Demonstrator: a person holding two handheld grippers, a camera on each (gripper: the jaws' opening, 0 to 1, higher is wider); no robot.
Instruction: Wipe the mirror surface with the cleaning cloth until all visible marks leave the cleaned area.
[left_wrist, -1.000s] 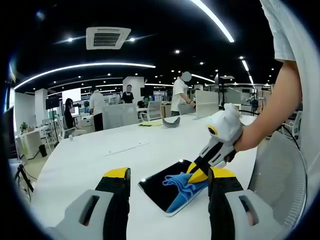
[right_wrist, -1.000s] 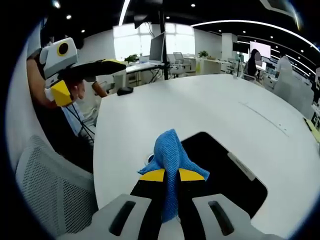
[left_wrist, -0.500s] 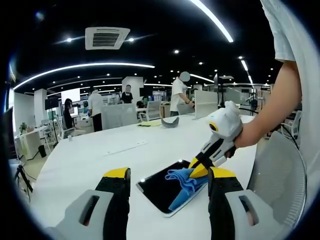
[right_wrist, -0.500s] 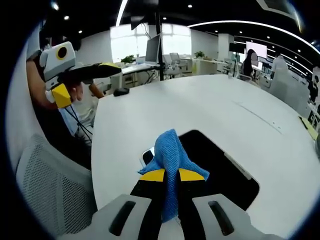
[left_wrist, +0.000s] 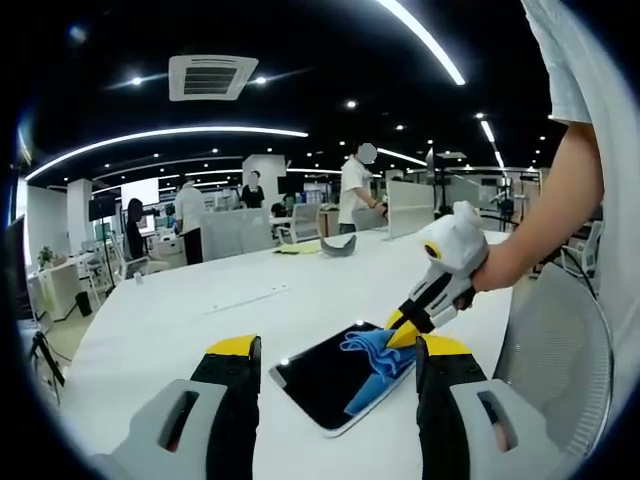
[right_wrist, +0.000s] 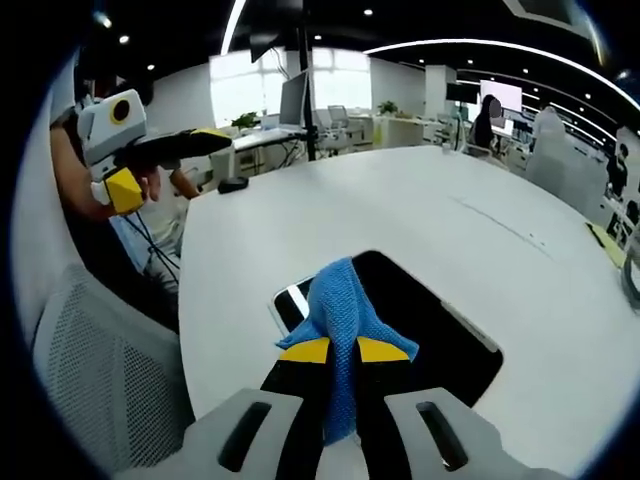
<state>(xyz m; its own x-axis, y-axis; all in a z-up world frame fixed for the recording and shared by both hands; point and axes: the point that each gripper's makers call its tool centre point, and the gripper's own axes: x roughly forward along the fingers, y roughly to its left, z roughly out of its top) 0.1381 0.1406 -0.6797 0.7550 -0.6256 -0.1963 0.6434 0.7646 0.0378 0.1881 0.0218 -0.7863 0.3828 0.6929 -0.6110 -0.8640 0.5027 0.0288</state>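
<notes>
The mirror (left_wrist: 318, 377) is a dark rectangular panel with a pale rim, lying flat on the white table (left_wrist: 170, 320). The blue cleaning cloth (left_wrist: 374, 360) rests on the mirror's right part, held by my right gripper (left_wrist: 404, 326), which comes in from the right in a person's hand. In the right gripper view, my right gripper (right_wrist: 342, 350) is shut on the blue cloth (right_wrist: 335, 305), pressed onto the mirror (right_wrist: 425, 320). My left gripper (left_wrist: 340, 348) hovers open above the table's near side, its jaws either side of the mirror. It also shows as the left gripper (right_wrist: 205, 138), raised at the upper left.
A grey mesh chair (left_wrist: 555, 350) stands at the table's right edge, also seen as the chair (right_wrist: 90, 370). A grey object (left_wrist: 340, 243) lies far across the table. A small black object (right_wrist: 232, 184) sits near the table's far edge. People stand at desks behind.
My right gripper has dragged the cloth a little farther across the mirror, away from the near edge. The left gripper has stayed still and open.
</notes>
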